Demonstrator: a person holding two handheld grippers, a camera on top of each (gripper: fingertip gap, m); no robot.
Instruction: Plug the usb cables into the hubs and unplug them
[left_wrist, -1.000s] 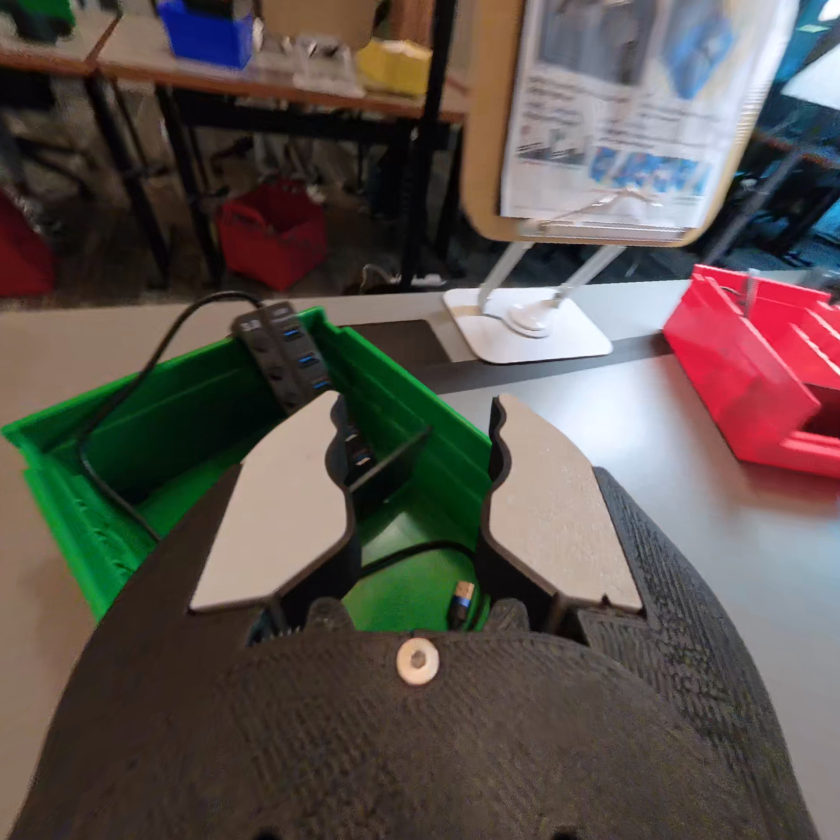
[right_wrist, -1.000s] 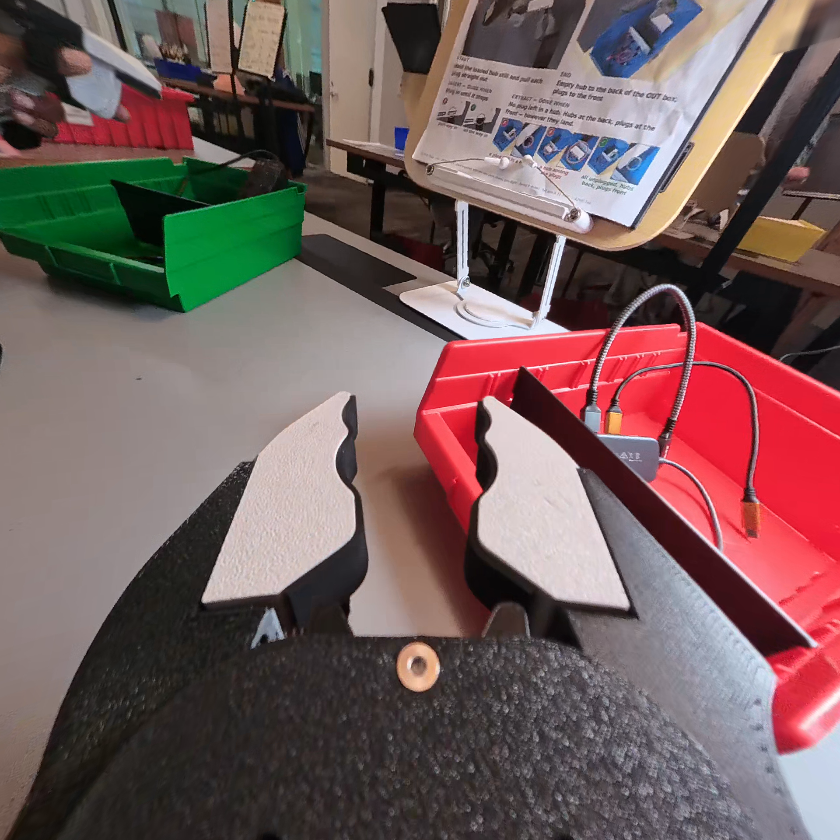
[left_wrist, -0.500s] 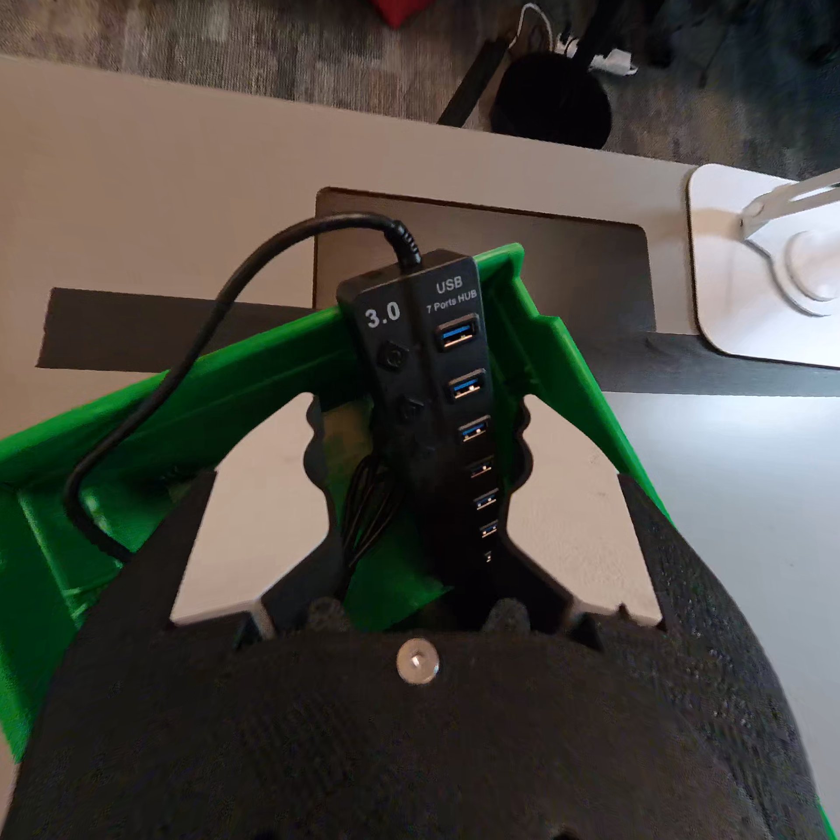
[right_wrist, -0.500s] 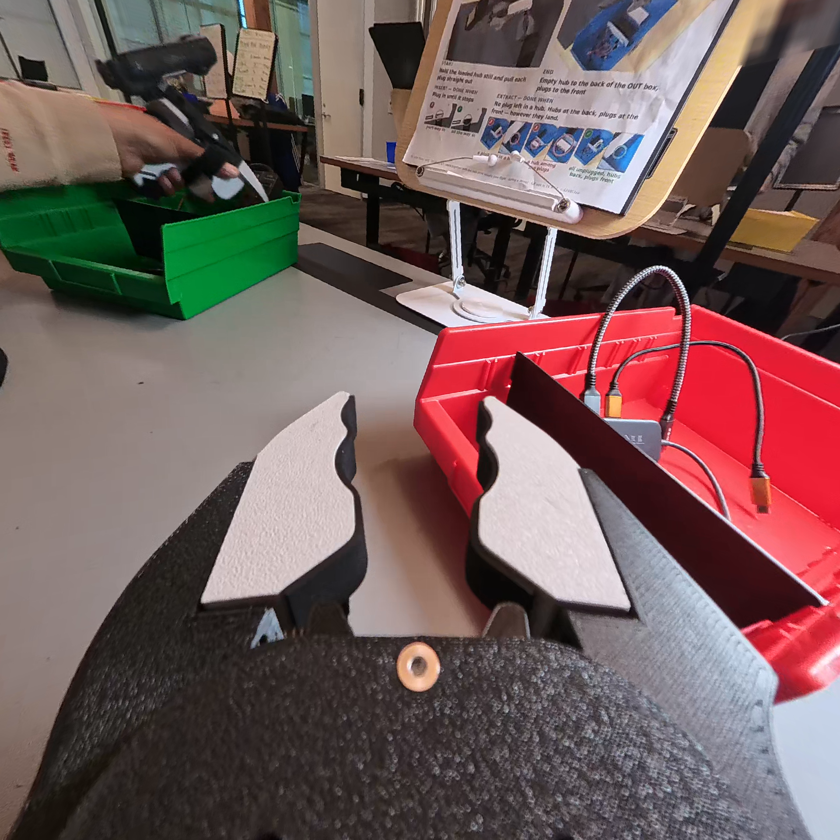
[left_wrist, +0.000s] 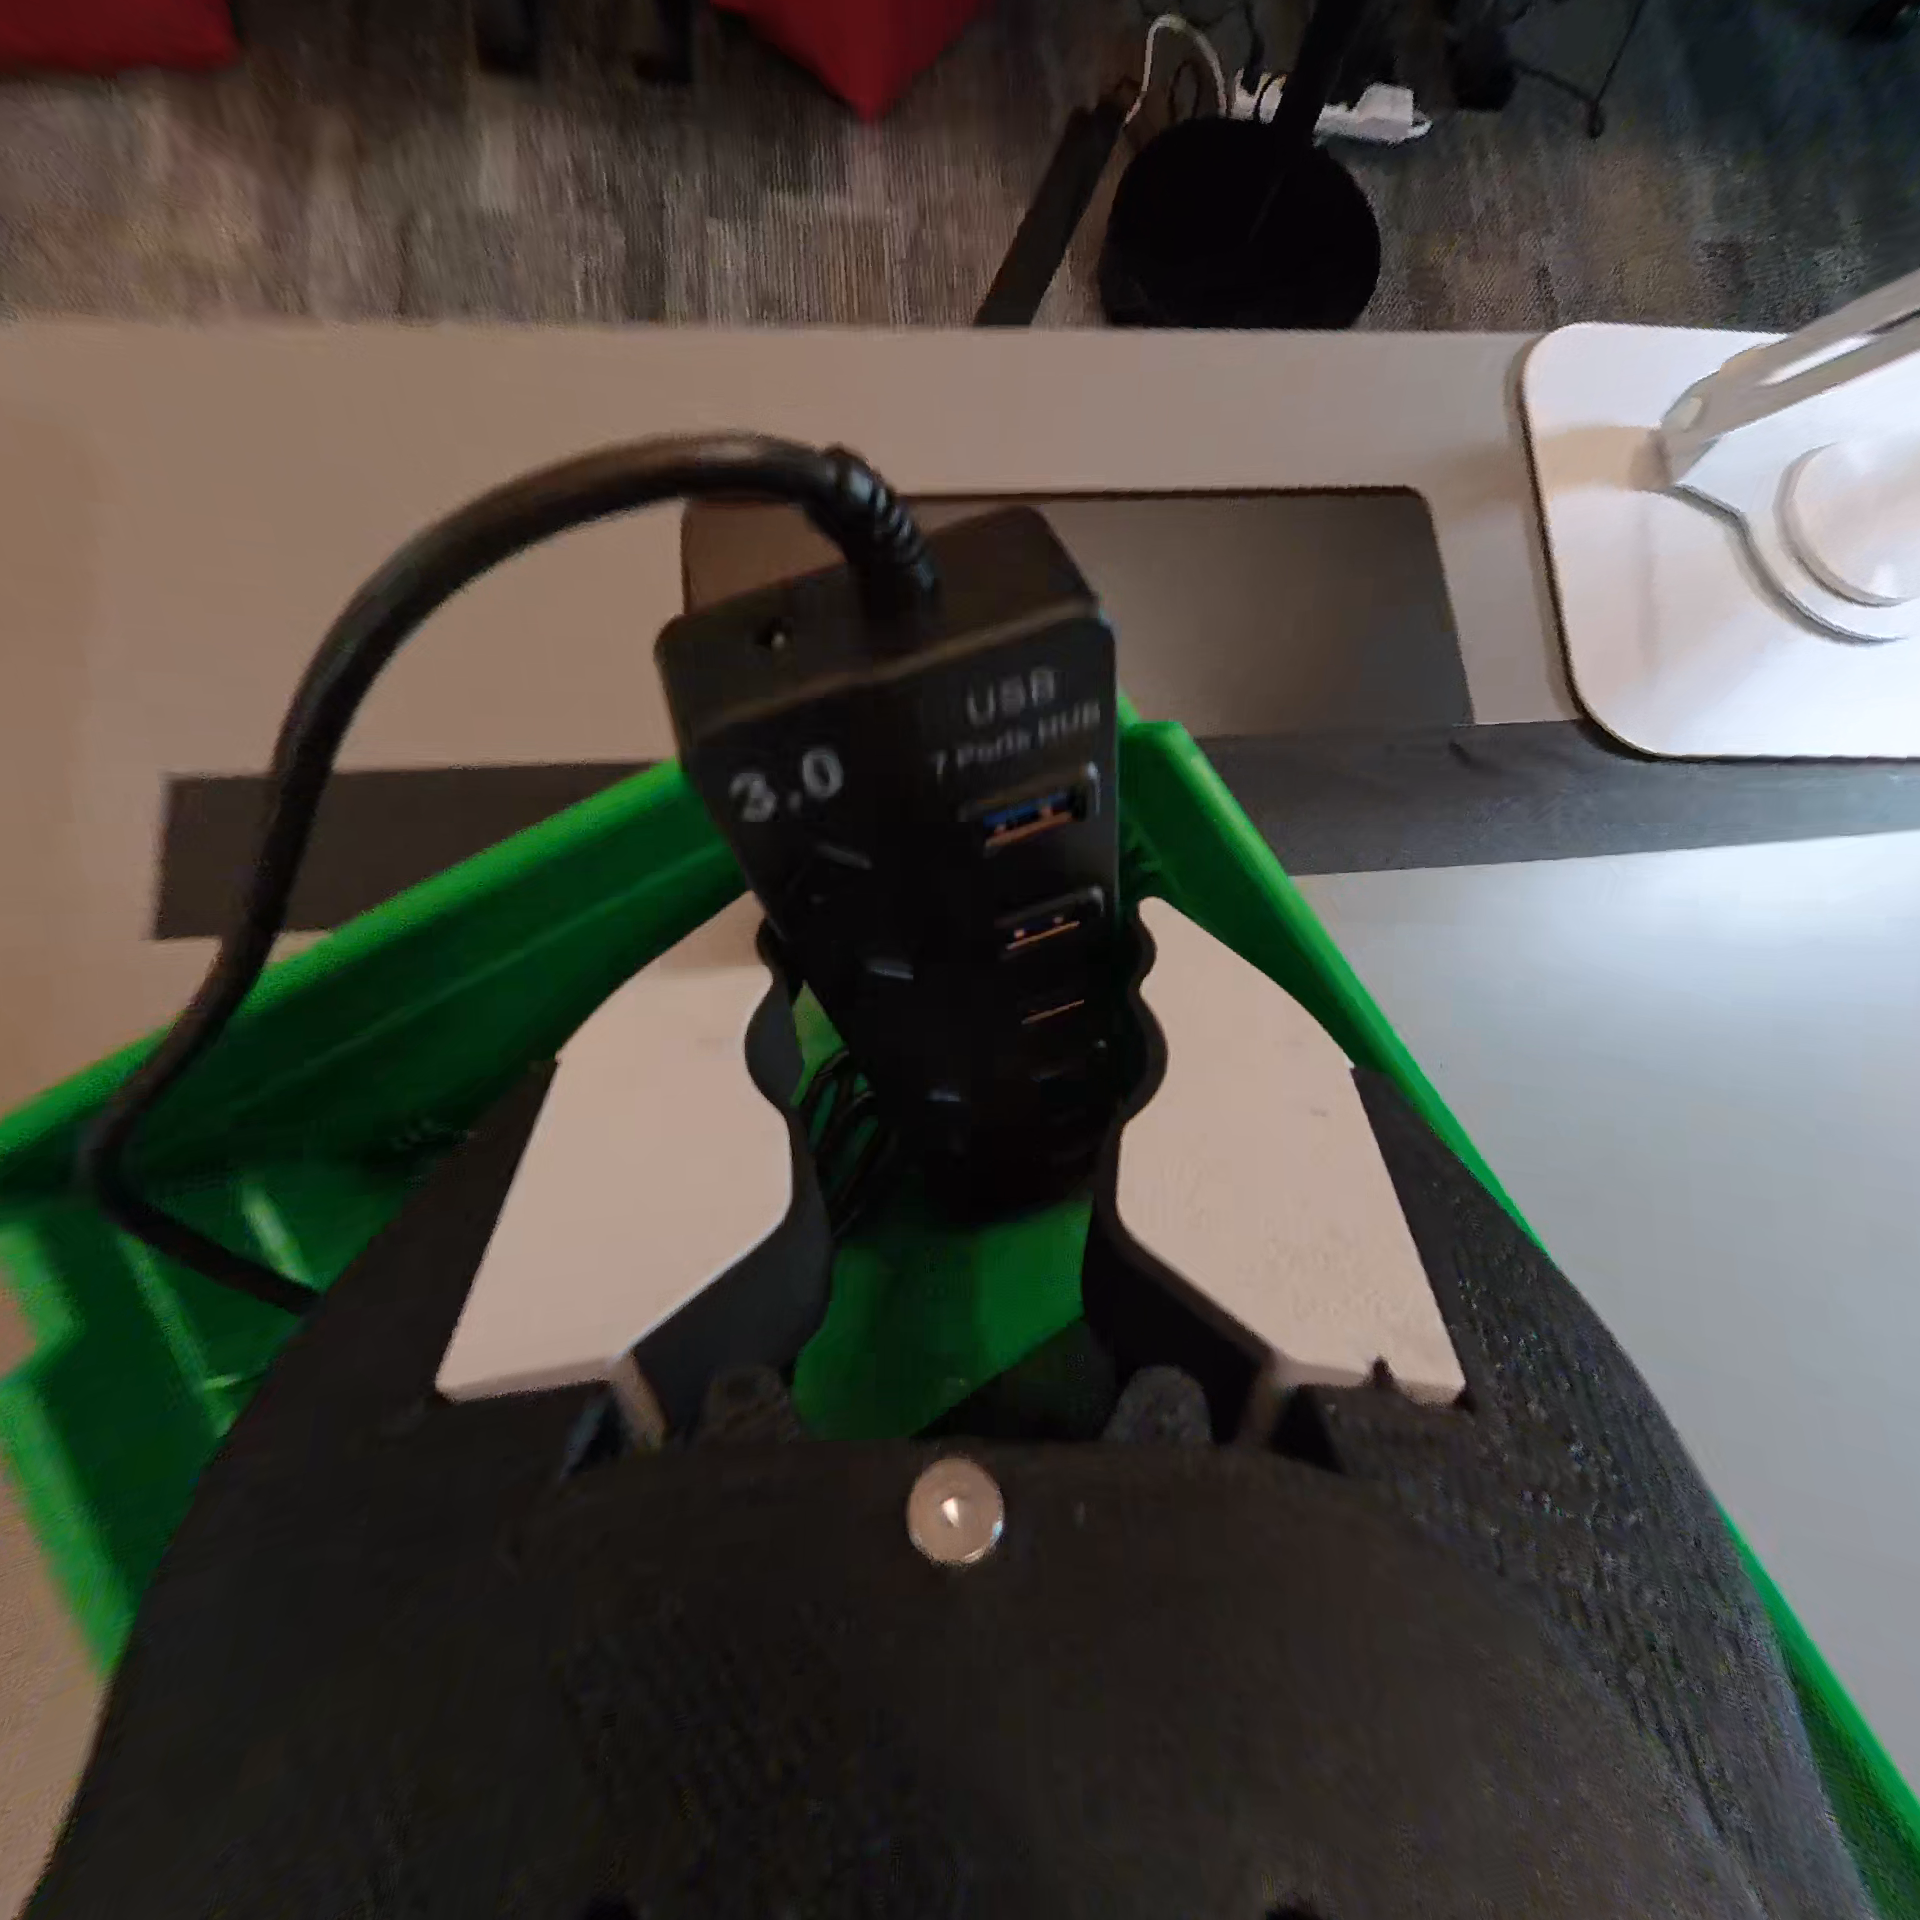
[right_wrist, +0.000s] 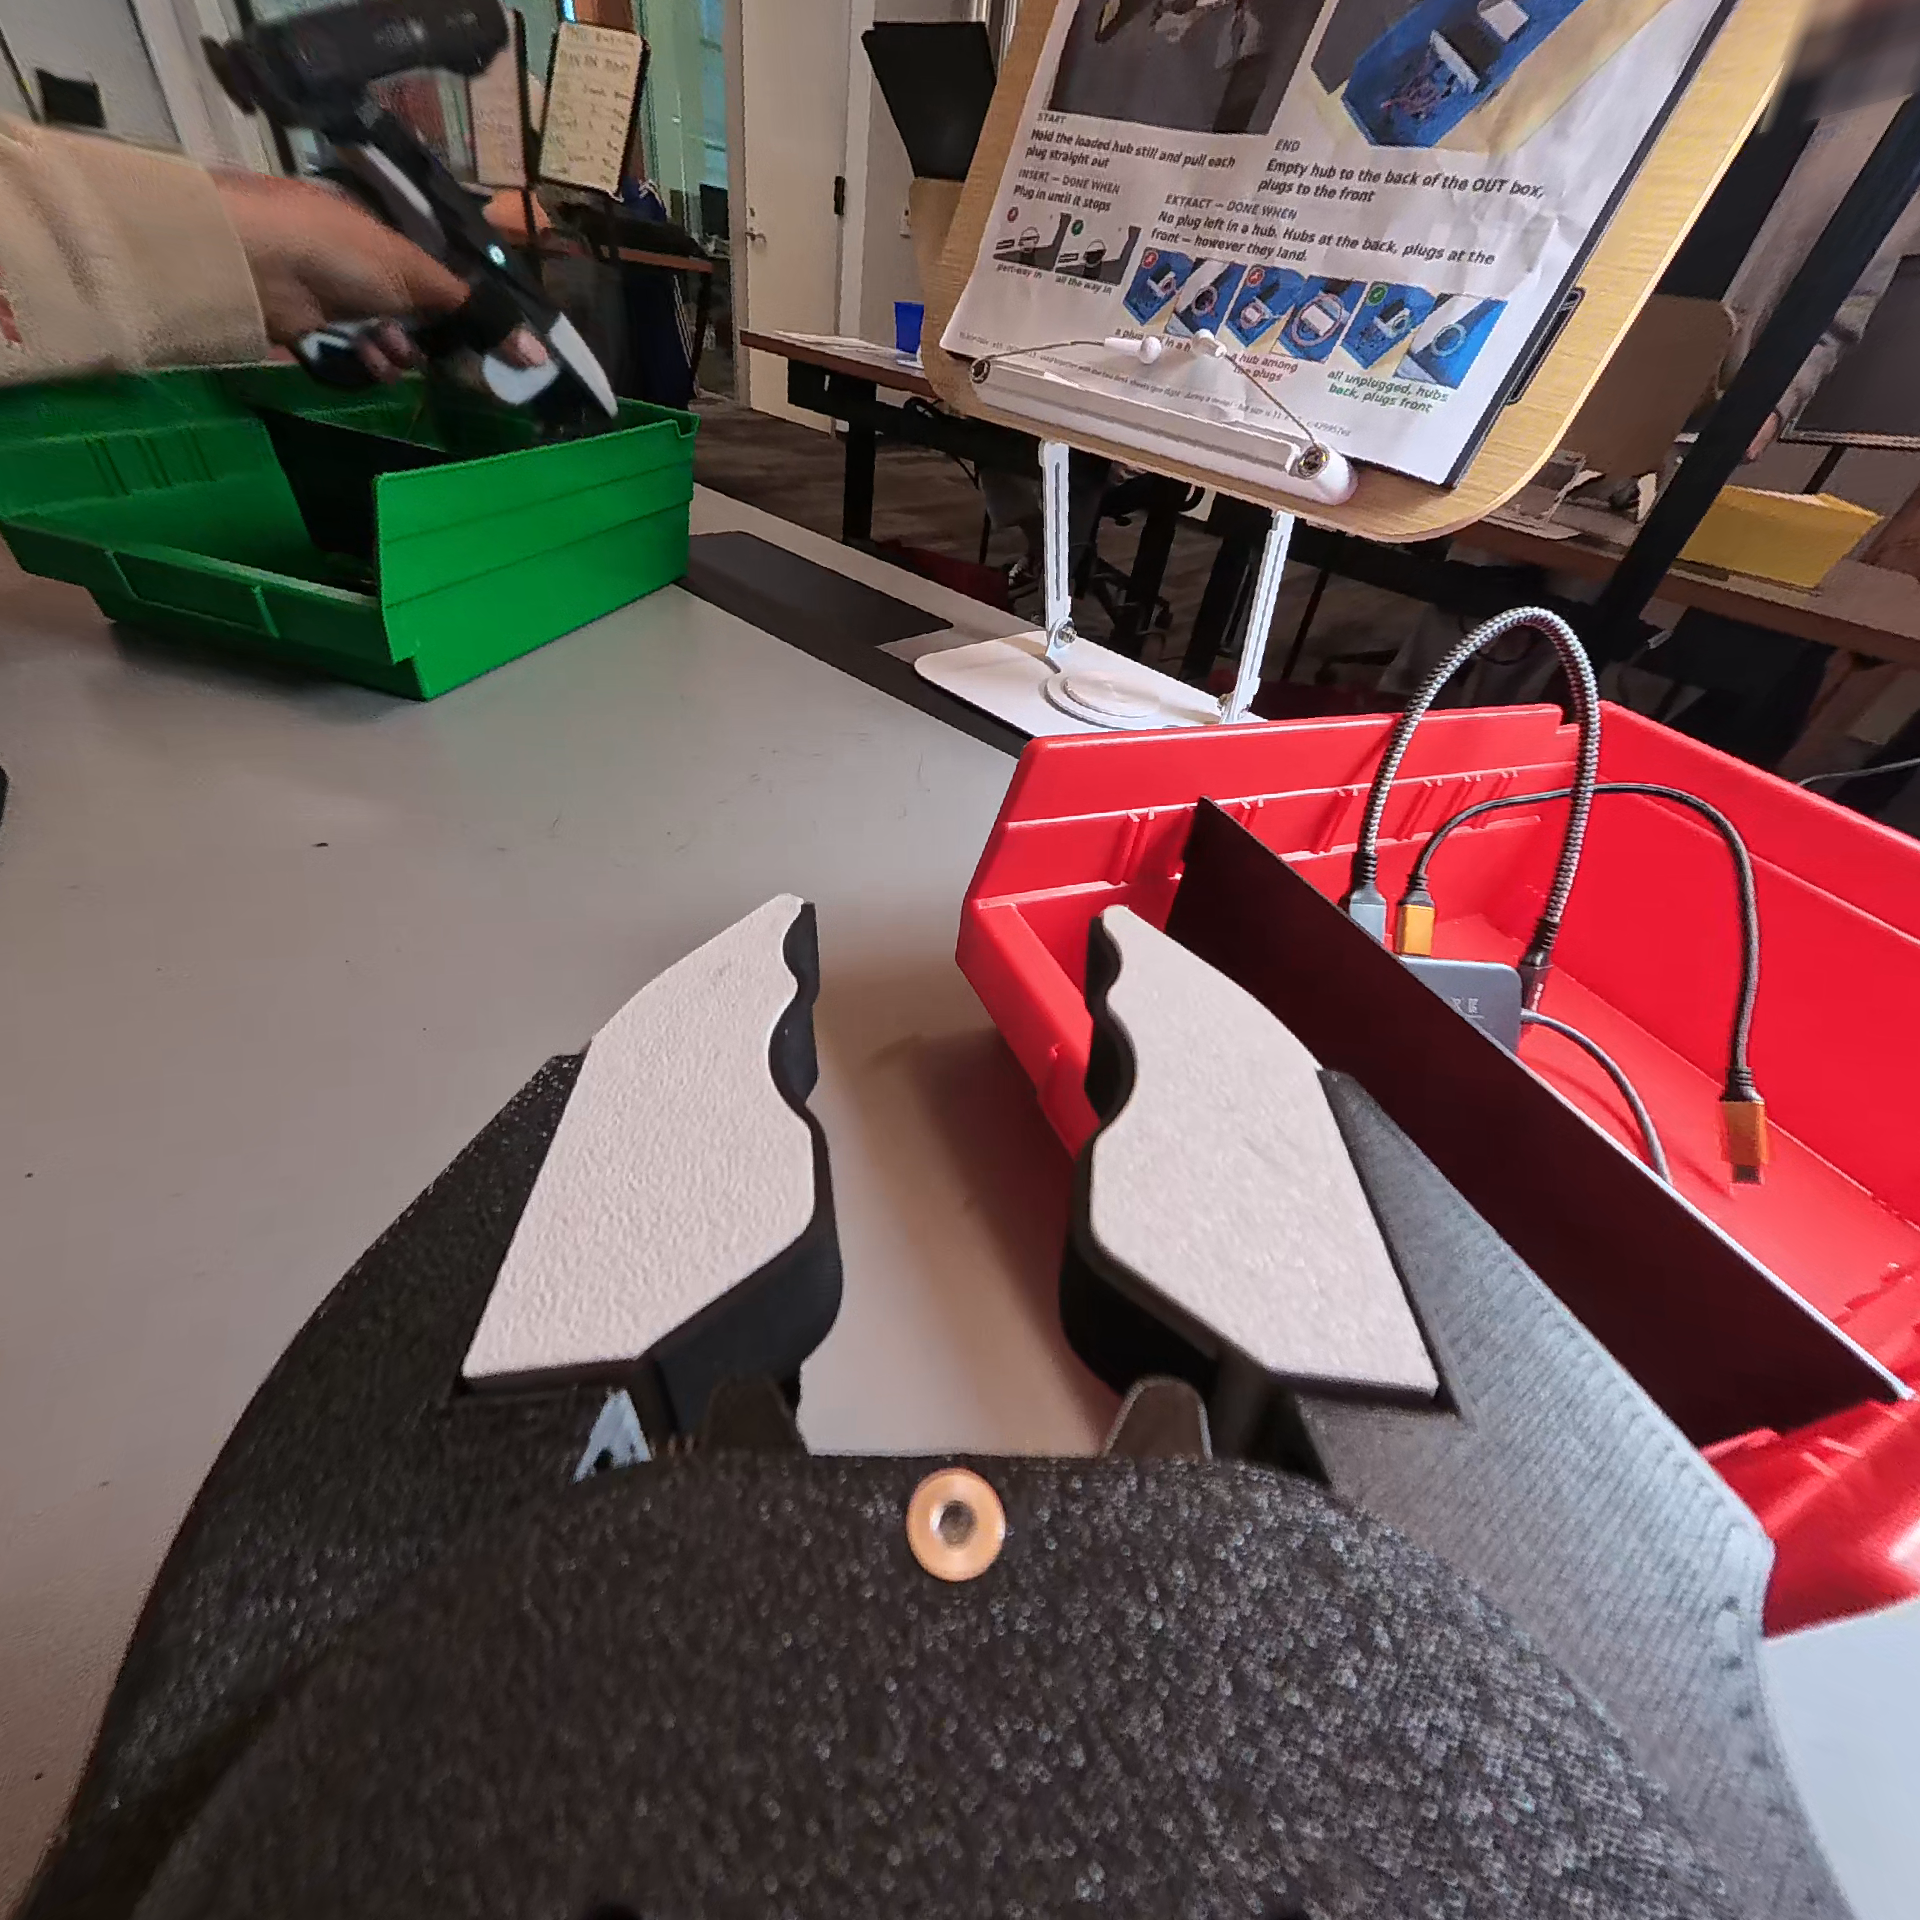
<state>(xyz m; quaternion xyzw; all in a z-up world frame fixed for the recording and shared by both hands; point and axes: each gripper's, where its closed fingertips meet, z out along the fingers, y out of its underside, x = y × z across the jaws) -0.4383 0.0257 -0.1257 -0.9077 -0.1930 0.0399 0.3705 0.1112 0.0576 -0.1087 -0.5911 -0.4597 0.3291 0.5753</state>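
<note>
A black multi-port USB hub (left_wrist: 904, 748) with a black cable (left_wrist: 312, 748) stands up out of the green bin (left_wrist: 416, 997). My left gripper (left_wrist: 951, 997) is shut on the hub's lower part, one finger pressed on each side. It also shows far off in the right wrist view (right_wrist: 561, 374), held by a hand over the green bin (right_wrist: 520, 540). My right gripper (right_wrist: 951, 997) is open and empty above the table beside the red bin (right_wrist: 1039, 935). In that bin a grey hub (right_wrist: 1470, 992) has braided cables (right_wrist: 1558, 665) plugged in. One orange plug (right_wrist: 1743, 1127) hangs loose.
A black divider (right_wrist: 1455, 1122) splits the red bin. A white stand (right_wrist: 1143, 665) carries an instruction board behind the bins; its base shows in the left wrist view (left_wrist: 1714, 571). Dark tape strips (left_wrist: 1558, 800) mark the grey table. Other tables stand beyond.
My left gripper dropped over the green bin, straddled the black hub, then closed on it; the hub now sits higher and nearer. My right gripper barely moved.
</note>
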